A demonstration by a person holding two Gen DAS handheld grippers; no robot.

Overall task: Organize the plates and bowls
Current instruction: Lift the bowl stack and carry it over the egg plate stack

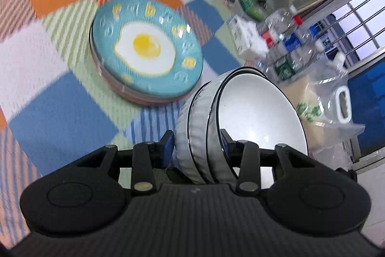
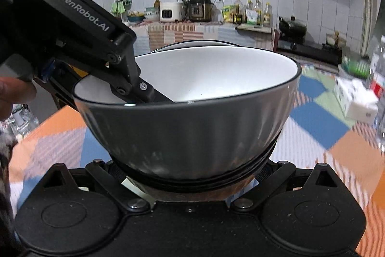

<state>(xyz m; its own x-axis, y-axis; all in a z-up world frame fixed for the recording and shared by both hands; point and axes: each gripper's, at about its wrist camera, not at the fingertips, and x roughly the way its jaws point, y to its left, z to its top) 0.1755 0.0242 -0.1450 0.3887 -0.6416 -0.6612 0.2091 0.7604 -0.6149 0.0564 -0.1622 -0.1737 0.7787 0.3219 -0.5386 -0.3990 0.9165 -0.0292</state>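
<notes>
Several nested bowls (image 1: 250,112), ribbed grey outside, white inside and black-rimmed, hang tilted above the table. My left gripper (image 1: 197,146) is shut on their rims, one blue-padded finger (image 1: 168,146) outside and one inside. In the right wrist view the same bowl stack (image 2: 192,127) fills the middle, with my left gripper (image 2: 130,98) clamped over its left rim. My right gripper (image 2: 190,175) is shut around the base of the stack, its fingertips hidden under the bowls. A blue plate with a fried-egg print (image 1: 146,47) tops a pile of plates on the cloth.
A checked tablecloth (image 1: 60,112) covers the table. Plastic bottles (image 1: 291,33), a white box (image 1: 247,37) and a clear bag (image 1: 320,110) crowd its right end. A kitchen counter with cookers and oil bottles (image 2: 199,9) runs along the far wall. A hand (image 2: 14,93) shows at the left.
</notes>
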